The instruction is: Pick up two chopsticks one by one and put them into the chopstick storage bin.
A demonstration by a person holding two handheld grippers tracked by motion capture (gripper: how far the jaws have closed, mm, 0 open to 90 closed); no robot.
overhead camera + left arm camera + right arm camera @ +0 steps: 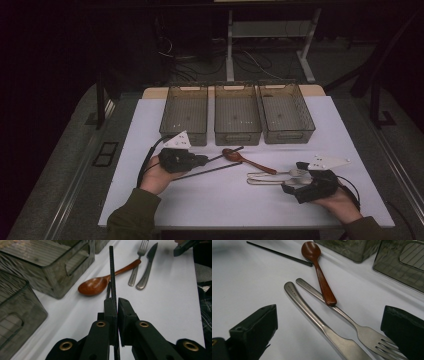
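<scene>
My left gripper (205, 160) (116, 301) is shut on a black chopstick (227, 153) (111, 270), which sticks out forward toward the bins. A second black chopstick (210, 171) (279, 253) lies on the white tabletop below it, its end near a brown wooden spoon (240, 157) (93, 286) (319, 272). The spoon's handle rests across a metal fork (270, 174) (136, 267) (342, 312), and a metal knife (267, 181) (147, 267) (312, 315) lies beside the fork. My right gripper (296, 177) (329, 340) is open, one jaw on each side of the fork tines and knife blade.
Three clear grey bins (183, 112) (237, 114) (286, 112) stand in a row at the back of the white table (225, 200). They look empty. The nearest bin wall (62, 272) is close to the spoon's bowl. Dark floor and table legs lie beyond.
</scene>
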